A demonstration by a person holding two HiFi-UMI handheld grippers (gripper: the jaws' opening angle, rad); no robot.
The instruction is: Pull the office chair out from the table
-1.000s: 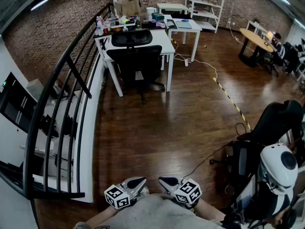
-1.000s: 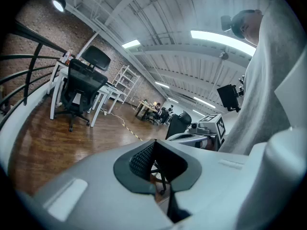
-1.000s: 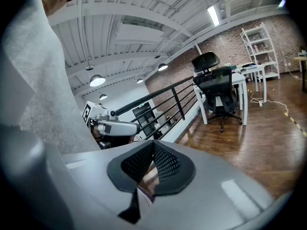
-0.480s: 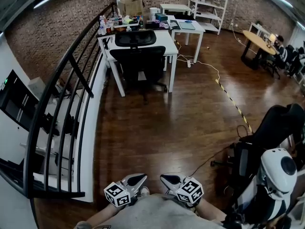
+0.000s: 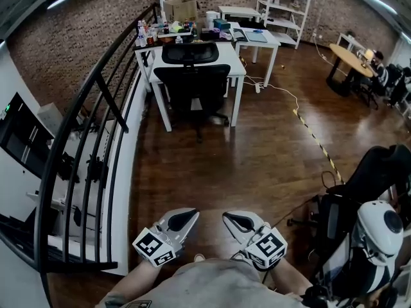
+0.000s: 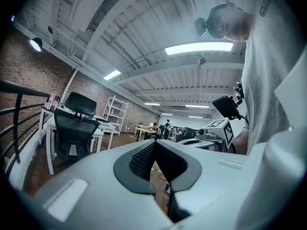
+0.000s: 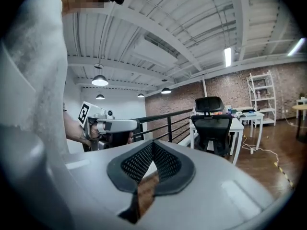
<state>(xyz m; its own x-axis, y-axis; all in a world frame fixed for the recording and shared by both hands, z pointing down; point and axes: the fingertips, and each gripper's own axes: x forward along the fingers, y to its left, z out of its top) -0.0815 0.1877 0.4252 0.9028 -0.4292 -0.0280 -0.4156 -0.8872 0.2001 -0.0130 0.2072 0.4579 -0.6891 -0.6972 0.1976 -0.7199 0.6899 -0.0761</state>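
So, your left gripper (image 5: 191, 213): smooth grey shell, textured black pads (image 6: 141, 159) pressed together, nothing between.
Your right gripper (image 5: 228, 217): likewise closed and empty.
Office chair (image 5: 192, 85): black mesh back, tucked under the white table (image 5: 228, 59), well apart from you across dark wood planks (image 5: 257, 153).

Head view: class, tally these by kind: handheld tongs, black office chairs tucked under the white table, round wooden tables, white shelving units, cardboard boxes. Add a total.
Tongs: 2 (left tongs, right tongs)
Black office chair under the white table: 1
Round wooden table: 1
White shelving unit: 1
Cardboard box: 1
Total: 6
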